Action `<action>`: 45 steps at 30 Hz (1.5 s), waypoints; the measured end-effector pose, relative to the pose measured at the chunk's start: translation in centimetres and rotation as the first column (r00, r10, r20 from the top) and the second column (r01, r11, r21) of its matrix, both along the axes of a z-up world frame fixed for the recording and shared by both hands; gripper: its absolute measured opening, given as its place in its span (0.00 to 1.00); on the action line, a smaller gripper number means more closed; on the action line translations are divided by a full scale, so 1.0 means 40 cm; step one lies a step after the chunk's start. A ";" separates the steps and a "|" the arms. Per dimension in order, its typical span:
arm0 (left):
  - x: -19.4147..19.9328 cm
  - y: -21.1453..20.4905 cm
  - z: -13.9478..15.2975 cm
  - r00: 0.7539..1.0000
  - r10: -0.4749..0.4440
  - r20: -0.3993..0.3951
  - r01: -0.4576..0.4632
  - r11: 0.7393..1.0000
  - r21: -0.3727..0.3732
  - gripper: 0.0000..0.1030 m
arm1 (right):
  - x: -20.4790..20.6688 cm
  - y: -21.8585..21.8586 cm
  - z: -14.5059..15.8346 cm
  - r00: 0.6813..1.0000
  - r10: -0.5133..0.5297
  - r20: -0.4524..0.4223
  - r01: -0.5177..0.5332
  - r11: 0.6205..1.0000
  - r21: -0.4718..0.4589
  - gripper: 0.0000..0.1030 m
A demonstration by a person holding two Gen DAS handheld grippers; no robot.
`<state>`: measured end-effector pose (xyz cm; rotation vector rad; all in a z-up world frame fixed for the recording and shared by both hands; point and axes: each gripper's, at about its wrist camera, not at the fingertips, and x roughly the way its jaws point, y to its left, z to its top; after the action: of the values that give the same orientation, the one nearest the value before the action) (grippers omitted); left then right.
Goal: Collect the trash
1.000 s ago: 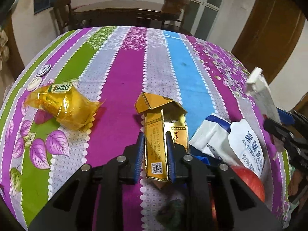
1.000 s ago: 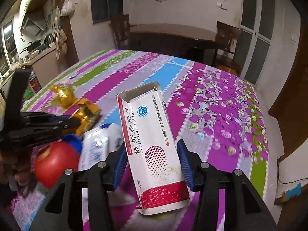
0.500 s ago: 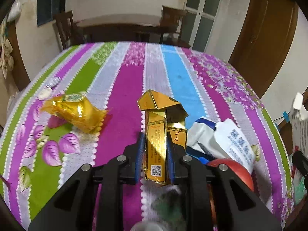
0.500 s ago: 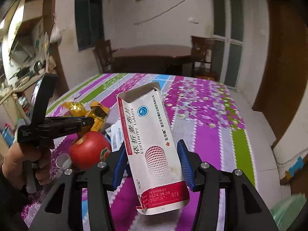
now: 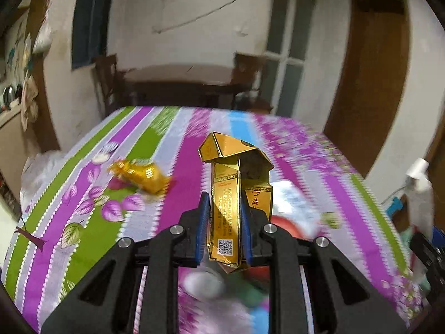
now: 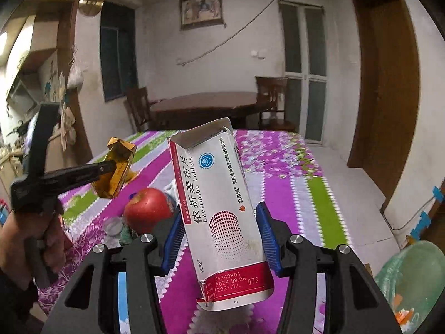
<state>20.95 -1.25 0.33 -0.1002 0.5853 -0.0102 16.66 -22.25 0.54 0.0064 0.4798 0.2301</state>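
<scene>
Two tongs, left tongs (image 5: 224, 220) gripping one gold carton (image 5: 226, 208), right tongs (image 6: 219, 236) one tablet box (image 6: 219, 208), one apple (image 6: 147, 208)

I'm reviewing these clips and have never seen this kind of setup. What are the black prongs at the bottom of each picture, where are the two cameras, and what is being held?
No robot here: a person holds a two-finger tool in each hand, with a camera on each looking along its fingers. The left gripper is clamped on a gold cigarette box. The right gripper grips a white and red tablet carton, open at the top. In the right view you see the person's hand with the left tool. On the striped tablecloth lie a red apple and a yellow wrapper.
</scene>
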 end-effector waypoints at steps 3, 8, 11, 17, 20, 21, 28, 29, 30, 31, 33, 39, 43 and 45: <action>-0.063 -0.092 0.038 0.996 -0.070 0.048 0.071 0.997 -0.005 0.19 | -0.061 -0.040 0.034 0.998 -0.051 0.039 0.052 0.999 -0.015 0.50; -0.127 -0.226 0.068 0.982 -0.164 0.089 0.165 0.986 0.001 0.19 | -0.166 -0.128 0.074 0.985 -0.149 0.084 0.152 0.988 -0.031 0.51; -0.152 -0.305 0.075 0.974 -0.205 0.100 0.206 0.979 0.005 0.19 | -0.222 -0.189 0.089 0.975 -0.203 0.094 0.205 0.979 -0.016 0.51; -0.202 -0.452 0.087 0.948 -0.288 0.134 0.287 0.957 0.033 0.19 | -0.313 -0.305 0.100 0.957 -0.271 0.104 0.276 0.960 -0.039 0.51; -0.213 -0.519 0.085 0.934 -0.331 0.136 0.329 0.943 0.042 0.19 | -0.345 -0.378 0.102 0.947 -0.303 0.103 0.309 0.950 -0.043 0.51; -0.215 -0.538 0.085 0.928 -0.346 0.136 0.344 0.938 0.042 0.19 | -0.351 -0.405 0.102 0.944 -0.313 0.101 0.319 0.947 -0.044 0.51; -0.214 -0.670 0.078 0.893 -0.434 0.121 0.432 0.901 0.049 0.19 | -0.393 -0.573 0.095 0.923 -0.377 0.077 0.382 0.922 -0.056 0.51; -0.212 -0.693 0.076 0.887 -0.445 0.119 0.442 0.895 0.054 0.19 | -0.397 -0.602 0.092 0.919 -0.388 0.068 0.392 0.918 -0.058 0.51; -0.206 -0.706 0.073 0.883 -0.456 0.114 0.453 0.890 0.055 0.19 | -0.403 -0.634 0.089 0.913 -0.403 0.061 0.406 0.912 -0.063 0.51; -0.204 -0.728 0.070 0.877 -0.469 0.107 0.466 0.883 0.054 0.19 | -0.407 -0.665 0.086 0.909 -0.415 0.051 0.417 0.906 -0.064 0.51; -0.199 -0.769 0.062 0.864 -0.495 0.091 0.492 0.869 0.055 0.19 | -0.406 -0.722 0.079 0.898 -0.438 0.028 0.439 0.896 -0.063 0.51; -0.187 -0.878 0.034 0.822 -0.568 0.051 0.564 0.823 0.066 0.19 | -0.382 -0.916 0.031 0.867 -0.491 -0.082 0.486 0.871 -0.070 0.51; -0.165 -0.954 0.009 0.794 -0.608 0.003 0.607 0.793 0.061 0.19 | -0.345 -1.045 -0.024 0.838 -0.514 -0.185 0.509 0.857 -0.074 0.51; -0.147 -0.987 -0.012 0.784 -0.620 -0.031 0.620 0.782 0.062 0.19 | -0.317 -1.073 -0.050 0.827 -0.515 -0.226 0.514 0.855 -0.070 0.51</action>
<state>15.06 -40.72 -0.15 0.1674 0.6061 -0.6388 3.96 -65.18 -1.46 0.1587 0.6992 -0.3118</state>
